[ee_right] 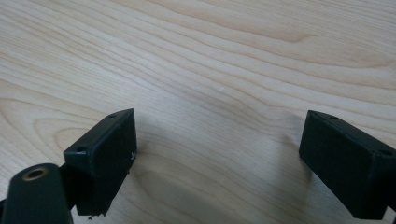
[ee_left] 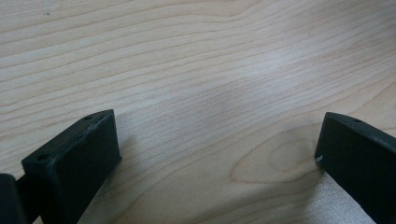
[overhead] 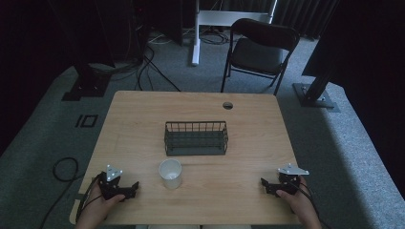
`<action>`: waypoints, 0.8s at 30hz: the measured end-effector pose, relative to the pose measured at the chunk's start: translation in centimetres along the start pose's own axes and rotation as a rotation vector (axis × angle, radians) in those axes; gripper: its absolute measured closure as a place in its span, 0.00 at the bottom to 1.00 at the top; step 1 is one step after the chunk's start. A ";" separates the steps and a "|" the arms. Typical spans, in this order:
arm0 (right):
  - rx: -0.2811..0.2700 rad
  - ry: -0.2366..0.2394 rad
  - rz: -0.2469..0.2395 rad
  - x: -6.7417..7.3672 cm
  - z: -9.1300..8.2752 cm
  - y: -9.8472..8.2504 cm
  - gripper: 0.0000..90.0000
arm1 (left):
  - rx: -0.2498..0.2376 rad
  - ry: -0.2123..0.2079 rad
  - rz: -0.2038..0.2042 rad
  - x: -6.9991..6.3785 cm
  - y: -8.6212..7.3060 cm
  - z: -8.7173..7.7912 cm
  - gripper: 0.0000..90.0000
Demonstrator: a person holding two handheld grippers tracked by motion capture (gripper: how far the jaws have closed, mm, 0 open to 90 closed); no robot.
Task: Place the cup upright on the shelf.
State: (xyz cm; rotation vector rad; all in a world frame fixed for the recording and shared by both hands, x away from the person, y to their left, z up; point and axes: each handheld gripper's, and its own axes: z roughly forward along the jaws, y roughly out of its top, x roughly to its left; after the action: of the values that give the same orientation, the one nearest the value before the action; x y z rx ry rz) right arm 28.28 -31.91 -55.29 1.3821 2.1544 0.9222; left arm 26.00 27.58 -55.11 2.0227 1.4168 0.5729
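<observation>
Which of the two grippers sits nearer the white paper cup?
The left gripper: the white paper cup stands just to its right, while the right gripper rests much farther off.

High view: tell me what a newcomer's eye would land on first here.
The dark wire mesh basket at the middle of the light wooden table draws the eye first, with the white paper cup standing upright just in front of it, apart from it. Near the front edge, the left claw and the right claw rest open at either side, holding nothing.
</observation>
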 end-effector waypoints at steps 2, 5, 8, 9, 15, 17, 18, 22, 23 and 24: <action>0.002 -0.003 -0.010 0.0 -0.1 0.0 0.12 | 0.000 0.000 -0.001 0.0 0.0 0.0 0.00; -0.001 0.009 -0.020 0.1 -0.2 0.1 0.12 | 0.000 0.000 0.000 0.0 0.0 0.0 0.00; -0.013 0.030 -0.035 0.4 -0.2 0.4 0.12 | 0.000 0.000 0.000 0.0 0.0 0.0 0.00; -0.016 0.035 -0.041 0.5 -0.2 0.5 0.12 | 0.000 0.000 0.000 0.0 0.0 0.0 0.00; -0.035 0.060 -0.056 1.1 -0.1 1.1 0.12 | 0.000 0.000 0.000 0.0 0.0 0.0 0.00; -0.041 0.066 -0.064 1.3 0.0 1.3 0.12 | 0.000 0.000 0.000 0.0 0.0 0.0 0.00; -0.044 0.071 -0.068 1.4 0.0 1.4 0.12 | 0.000 0.000 0.000 0.0 0.0 0.0 0.00; -0.060 0.106 -0.075 2.0 0.1 1.8 0.12 | 0.000 0.000 0.000 0.0 0.0 0.0 0.00; -0.065 0.113 -0.077 2.2 0.2 1.9 0.12 | 0.000 0.000 0.000 0.0 0.0 0.0 0.00; -0.066 0.118 -0.084 2.4 0.2 2.0 0.12 | 0.000 0.000 0.000 0.0 0.0 0.0 0.00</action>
State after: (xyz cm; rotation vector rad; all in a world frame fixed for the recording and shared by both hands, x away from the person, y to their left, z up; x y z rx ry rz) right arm 28.71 -29.11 -53.95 1.2246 2.2285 1.0568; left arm 26.00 27.58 -55.11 2.0223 1.4169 0.5726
